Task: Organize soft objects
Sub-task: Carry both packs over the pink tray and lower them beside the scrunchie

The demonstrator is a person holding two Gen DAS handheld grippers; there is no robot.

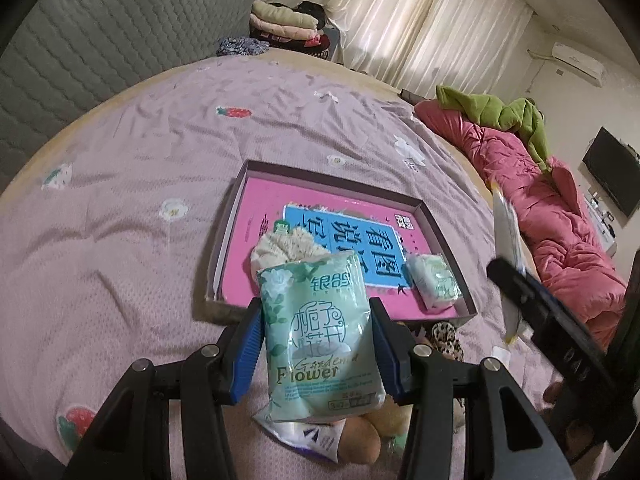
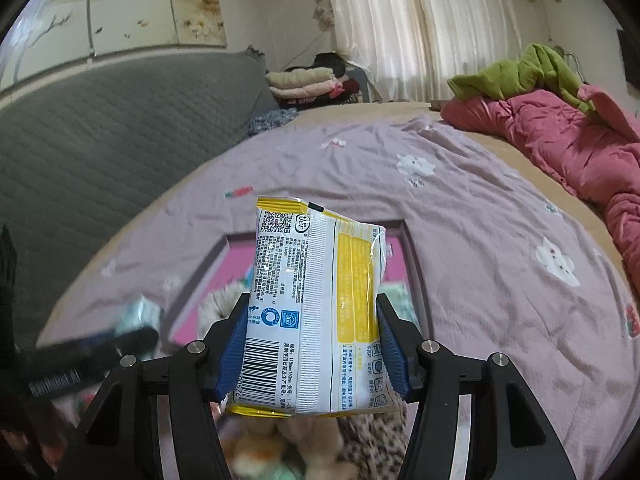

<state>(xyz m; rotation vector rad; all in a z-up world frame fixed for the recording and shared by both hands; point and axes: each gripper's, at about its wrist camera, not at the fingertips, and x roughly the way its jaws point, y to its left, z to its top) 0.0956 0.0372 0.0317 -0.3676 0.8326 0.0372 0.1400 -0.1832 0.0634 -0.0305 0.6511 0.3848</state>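
Observation:
My left gripper [image 1: 316, 312] is shut on a green tissue pack [image 1: 320, 336] printed "Flower", held above the bed just short of a shallow box [image 1: 424, 208] with a pink floor. Inside the box lie a cream fluffy cloth [image 1: 280, 246] and a second small green pack [image 1: 434, 282]. My right gripper [image 2: 310, 308] is shut on a white and yellow pack [image 2: 320, 300], lifted over the same box [image 2: 224, 248]. That gripper and its pack [image 1: 506, 232] show at the right of the left wrist view. The left gripper [image 2: 120, 336] appears blurred at the lower left of the right wrist view.
A leopard-print item [image 1: 446, 338], a brown plush [image 1: 360, 438] and another packet [image 1: 308, 438] lie on the lilac bedspread [image 1: 140, 200] near me. A pink quilt [image 1: 560, 232] with green cloth [image 1: 508, 114] lines the right edge. Folded clothes [image 1: 286, 24] sit past the grey headboard [image 1: 100, 40].

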